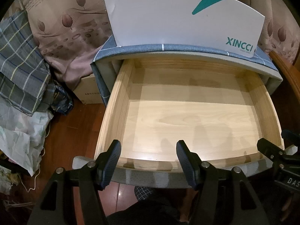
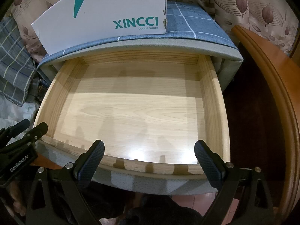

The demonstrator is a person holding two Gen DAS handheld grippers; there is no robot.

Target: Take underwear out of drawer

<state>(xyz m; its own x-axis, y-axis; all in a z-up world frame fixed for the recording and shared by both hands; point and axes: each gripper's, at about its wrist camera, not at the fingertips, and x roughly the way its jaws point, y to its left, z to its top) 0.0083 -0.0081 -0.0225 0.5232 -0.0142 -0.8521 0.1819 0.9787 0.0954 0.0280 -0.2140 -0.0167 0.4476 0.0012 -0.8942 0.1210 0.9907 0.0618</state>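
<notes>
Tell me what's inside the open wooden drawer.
The drawer shows only bare wood and shadows; no underwear visible. Its rear part, under the nightstand top, is shaded but looks empty. Both grippers hover open at its front.

Open pale wooden drawer (image 1: pixel 187 112), bare-bottomed

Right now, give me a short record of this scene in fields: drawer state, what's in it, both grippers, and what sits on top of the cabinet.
drawer: pulled open, light wood
contents: bare bottom, no underwear in view
left gripper: open, holding nothing, at the drawer's front edge
right gripper: open, holding nothing, at the drawer's front edge
cabinet top: blue checked cover
on top: white XINCCI shoe box
</notes>
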